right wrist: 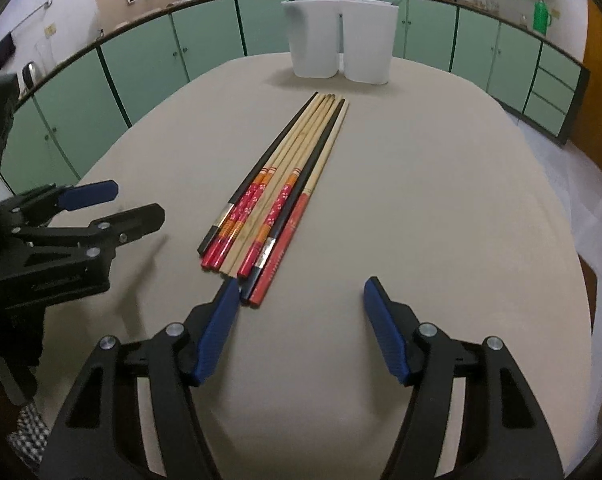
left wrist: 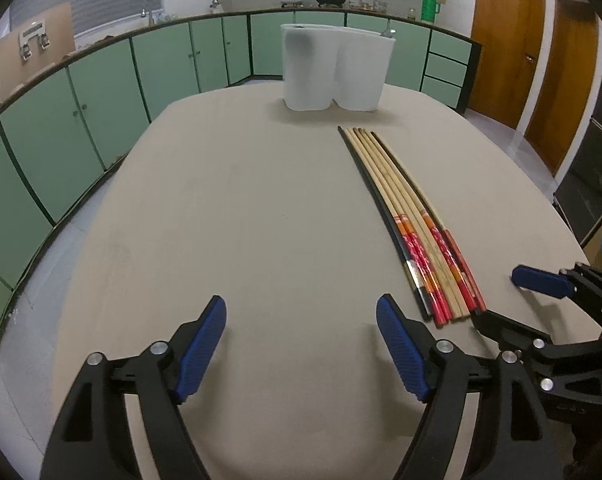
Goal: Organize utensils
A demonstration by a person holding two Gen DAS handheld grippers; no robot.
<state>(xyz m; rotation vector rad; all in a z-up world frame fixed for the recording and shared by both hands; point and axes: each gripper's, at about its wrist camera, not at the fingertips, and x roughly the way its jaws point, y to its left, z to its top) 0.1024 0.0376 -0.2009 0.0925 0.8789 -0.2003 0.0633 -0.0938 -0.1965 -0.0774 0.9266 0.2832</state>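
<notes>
Several chopsticks [right wrist: 277, 192] lie side by side on the beige table [right wrist: 421, 184], tips toward a white two-compartment holder [right wrist: 341, 36] at the far end. Some are plain bamboo, some black, some with red patterned handles. My right gripper [right wrist: 299, 308] is open and empty, its left fingertip [right wrist: 225, 300] just short of the handle ends. My left gripper [left wrist: 301, 328] is open and empty over bare table, left of the chopsticks [left wrist: 413, 224]. The holder [left wrist: 337, 68] stands far ahead.
Green cabinets [left wrist: 101, 100] curve around the table's far and left sides. Wooden doors [left wrist: 533, 60] stand at the right. Each gripper shows in the other's view: the right one [left wrist: 497, 296] in the left wrist view, the left one [right wrist: 133, 200] in the right wrist view.
</notes>
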